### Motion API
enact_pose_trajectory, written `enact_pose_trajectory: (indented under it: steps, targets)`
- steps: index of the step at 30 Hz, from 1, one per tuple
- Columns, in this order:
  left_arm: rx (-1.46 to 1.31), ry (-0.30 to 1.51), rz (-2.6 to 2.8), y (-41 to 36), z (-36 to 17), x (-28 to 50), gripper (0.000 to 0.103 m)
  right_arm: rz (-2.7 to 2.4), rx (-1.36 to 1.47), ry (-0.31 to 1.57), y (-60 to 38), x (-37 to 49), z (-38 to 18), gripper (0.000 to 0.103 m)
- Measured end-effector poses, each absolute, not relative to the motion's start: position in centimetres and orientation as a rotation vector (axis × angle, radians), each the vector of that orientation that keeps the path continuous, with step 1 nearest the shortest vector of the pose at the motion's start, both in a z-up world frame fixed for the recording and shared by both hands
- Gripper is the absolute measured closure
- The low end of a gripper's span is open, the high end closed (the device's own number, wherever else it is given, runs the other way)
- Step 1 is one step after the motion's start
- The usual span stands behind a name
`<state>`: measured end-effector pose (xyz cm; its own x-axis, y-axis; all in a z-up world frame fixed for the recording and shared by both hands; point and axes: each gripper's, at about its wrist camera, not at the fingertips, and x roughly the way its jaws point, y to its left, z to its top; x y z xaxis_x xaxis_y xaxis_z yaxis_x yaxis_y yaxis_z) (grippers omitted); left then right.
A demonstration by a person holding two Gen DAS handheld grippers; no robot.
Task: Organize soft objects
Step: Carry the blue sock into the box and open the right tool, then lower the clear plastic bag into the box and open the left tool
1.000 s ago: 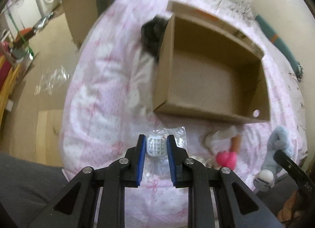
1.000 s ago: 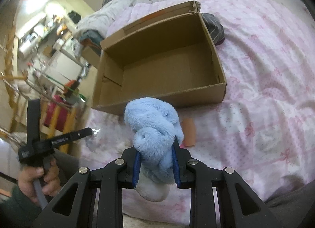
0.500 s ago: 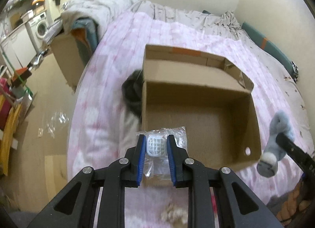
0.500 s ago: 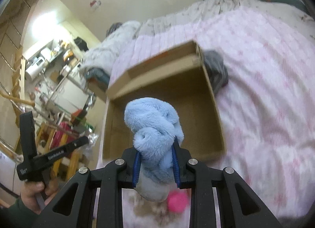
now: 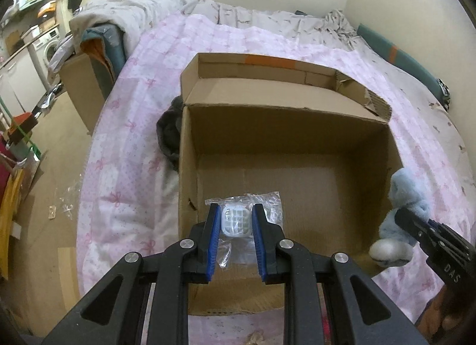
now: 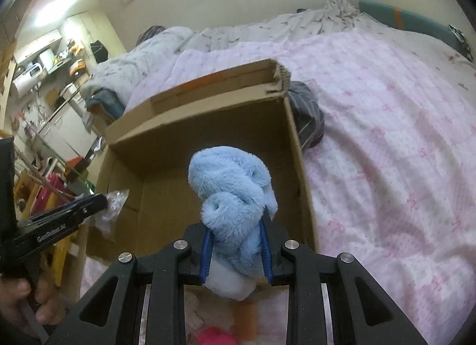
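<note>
An open cardboard box lies on the pink bed; it also shows in the right wrist view. My left gripper is shut on a white squishy toy in a clear plastic bag and holds it above the box's near left part. My right gripper is shut on a fluffy blue plush toy over the box's near right edge. The plush also shows in the left wrist view, and the bagged toy in the right wrist view.
A dark cloth lies against the box's left outer wall. A pink toy and a pale fluffy item lie on the bed in front of the box. A grey duvet is heaped at the bed's far left. The floor lies left.
Both grippers have risen and moved forward over the box with their toys. The bagged toy now hangs over the box floor, and the plush over the box's right edge.
</note>
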<state>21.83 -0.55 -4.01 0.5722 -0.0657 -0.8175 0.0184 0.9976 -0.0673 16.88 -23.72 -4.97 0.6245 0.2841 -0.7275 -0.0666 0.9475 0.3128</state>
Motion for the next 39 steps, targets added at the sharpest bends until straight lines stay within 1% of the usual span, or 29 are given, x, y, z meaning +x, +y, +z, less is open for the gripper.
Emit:
enact_pose_trajectory:
  steps: [6,13,17,19,20,21,23,24,25,26,27,29,31,39]
  targets:
    - [-0.07,0.964,-0.048,-0.2,-4.5,21.8,0.084,0.202,0.209,0.884,-22.7,16.7,-5.2,0.074]
    - [-0.079,0.968,-0.048,-0.1,-4.9,21.9,0.084,0.197,0.216,0.891,-22.8,16.9,-5.3,0.074]
    - [-0.084,0.984,-0.053,-0.1,-5.3,22.1,0.084,0.186,0.224,0.89,-22.9,17.0,-5.4,0.071]
    - [-0.082,0.986,-0.054,-0.1,-5.3,22.1,0.084,0.189,0.229,0.899,-22.9,17.1,-5.6,0.065]
    - [-0.078,0.985,-0.056,-0.2,-5.3,22.1,0.084,0.188,0.232,0.903,-22.9,17.0,-5.7,0.051]
    - [-0.076,0.984,-0.057,-0.1,-5.3,22.1,0.084,0.187,0.237,0.908,-22.9,17.0,-5.7,0.04]
    - [-0.075,0.982,-0.058,-0.1,-5.4,22.0,0.084,0.187,0.254,0.91,-23.1,17.0,-5.8,0.035]
    - [-0.076,0.983,-0.06,-0.1,-5.4,22.0,0.084,0.183,0.261,0.914,-23.2,17.1,-5.8,0.025]
    - [-0.077,0.983,-0.061,-0.1,-5.4,22.0,0.084,0.182,0.275,0.918,-23.4,17.1,-5.7,0.019]
    - [-0.077,0.984,-0.062,-0.1,-5.4,22.0,0.084,0.184,0.302,0.921,-23.6,17.2,-5.7,0.01]
    - [-0.078,0.984,-0.063,-0.1,-5.4,22.0,0.084,0.185,0.331,0.921,-23.9,17.2,-5.7,0.005]
    - [-0.08,0.985,-0.063,-0.1,-5.4,22.0,0.084,0.186,0.351,0.924,-24.2,17.1,-5.7,0.004]
    - [-0.083,0.982,-0.063,-0.1,-5.4,22.0,0.084,0.184,0.349,0.935,-24.2,17.3,-5.7,0.0]
    - [-0.081,0.983,-0.073,-0.3,-5.3,21.9,0.083,0.19,0.333,0.886,-24.0,17.0,-5.2,0.0]
